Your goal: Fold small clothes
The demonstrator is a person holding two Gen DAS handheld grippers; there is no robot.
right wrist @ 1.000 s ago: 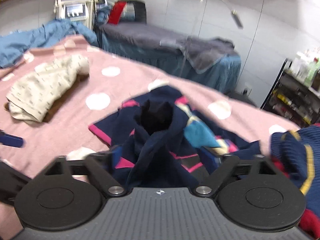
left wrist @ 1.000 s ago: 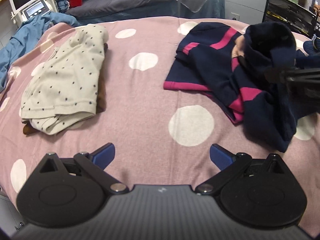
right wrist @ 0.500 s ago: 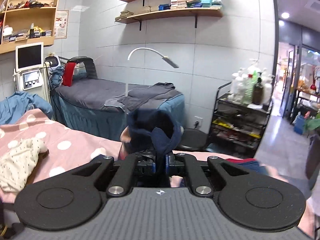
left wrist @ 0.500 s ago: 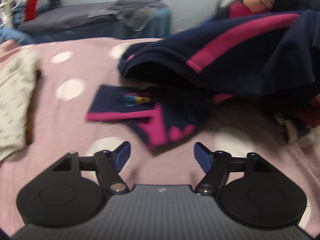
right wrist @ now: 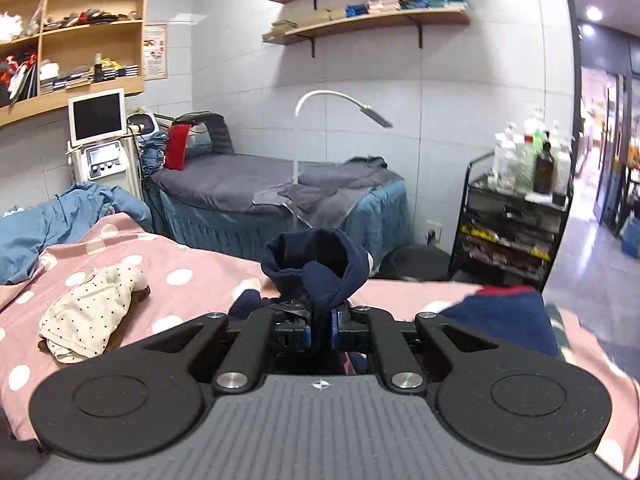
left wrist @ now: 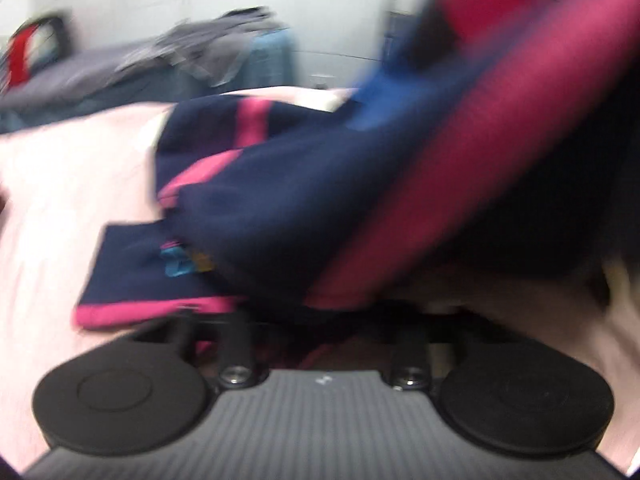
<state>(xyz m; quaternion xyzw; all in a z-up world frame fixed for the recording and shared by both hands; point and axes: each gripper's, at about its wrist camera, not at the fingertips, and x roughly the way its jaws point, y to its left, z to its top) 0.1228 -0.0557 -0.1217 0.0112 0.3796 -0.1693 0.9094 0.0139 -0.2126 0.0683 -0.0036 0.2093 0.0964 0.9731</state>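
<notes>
Two tools: right tool (right wrist: 321,330) clamped on navy garment (right wrist: 316,264), lifted to hang open; left tool (left wrist: 320,320) blurred, hidden under cloth, grip unclear.

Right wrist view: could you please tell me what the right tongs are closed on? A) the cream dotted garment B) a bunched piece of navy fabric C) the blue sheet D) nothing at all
B: the right tongs pinch a bunched fold of the navy garment between their blue pads, while the cream dotted garment lies untouched on the pink spotted bedspread to the left.
</notes>
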